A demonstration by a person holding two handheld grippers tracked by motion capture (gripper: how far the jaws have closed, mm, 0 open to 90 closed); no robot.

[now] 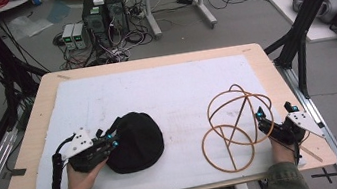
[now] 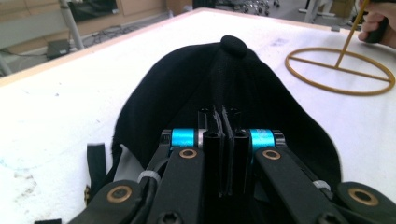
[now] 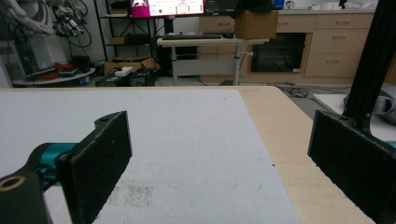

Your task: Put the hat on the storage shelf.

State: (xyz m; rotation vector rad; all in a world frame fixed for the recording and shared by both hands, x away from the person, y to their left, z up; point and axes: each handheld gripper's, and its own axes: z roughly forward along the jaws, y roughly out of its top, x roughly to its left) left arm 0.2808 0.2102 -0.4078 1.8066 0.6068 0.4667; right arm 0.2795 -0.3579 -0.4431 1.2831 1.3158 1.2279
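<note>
White mat point(image 1: 167, 99): left gripper point(image 1: 113, 144) jaws pinch black cap point(image 1: 135, 142); right gripper point(image 1: 275, 118) jaws wide, empty.

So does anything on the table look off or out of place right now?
Nothing spilled or broken. The black cap lies flat on the white mat, the left gripper shut on its edge. The wire stand stands upright by the open right gripper. The mat shows a few faint smudges.
</note>
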